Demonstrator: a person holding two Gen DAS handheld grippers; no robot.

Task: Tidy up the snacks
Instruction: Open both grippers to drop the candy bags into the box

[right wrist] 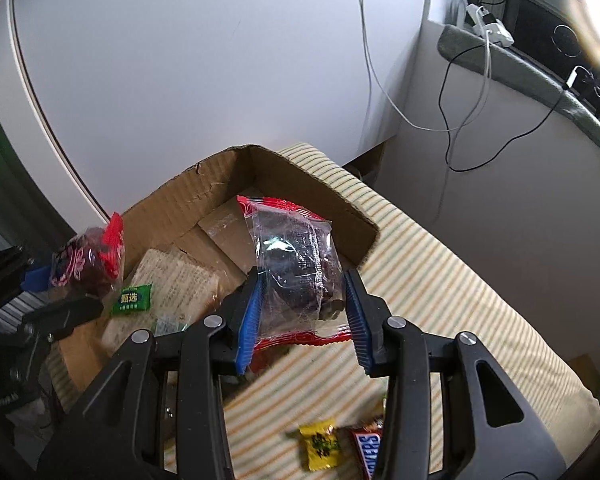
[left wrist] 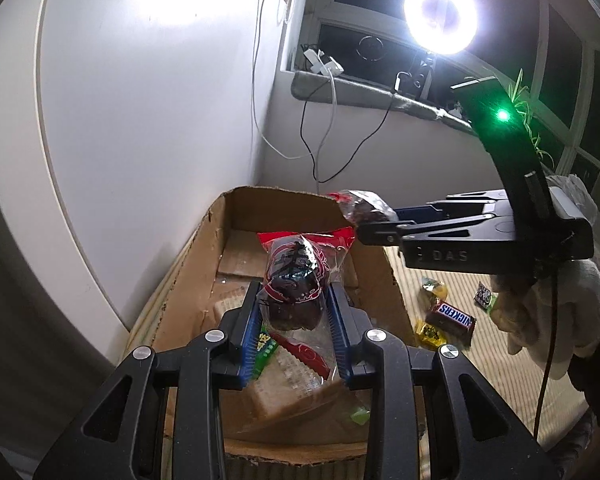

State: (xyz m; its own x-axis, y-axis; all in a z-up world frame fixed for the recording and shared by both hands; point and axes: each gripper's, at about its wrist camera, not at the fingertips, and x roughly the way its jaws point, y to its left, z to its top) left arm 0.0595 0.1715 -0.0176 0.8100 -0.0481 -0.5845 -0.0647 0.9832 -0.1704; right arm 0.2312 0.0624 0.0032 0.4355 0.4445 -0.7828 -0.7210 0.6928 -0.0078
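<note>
Both hand-held grippers clamping date packets (left wrist: pixel 296 284) (right wrist: pixel 300 276), gloved hand (left wrist: pixel 556 312) left-view only

We see the left claw (left wrist: pixel 296 322) as two black skeletal arms with triangular cut-outs, round silver screw heads at the joints, and blue ribbed pads (left wrist: pixel 250 332) on its fingers. The right claw (right wrist: pixel 304 312) is built alike; from the side its black body bears pale "DAS" lettering and a curved mast with a green light. A white glove (left wrist: pixel 556 320) covers the hand gripping it, with a thin dark cable (left wrist: pixel 548 360) hanging alongside.
</note>
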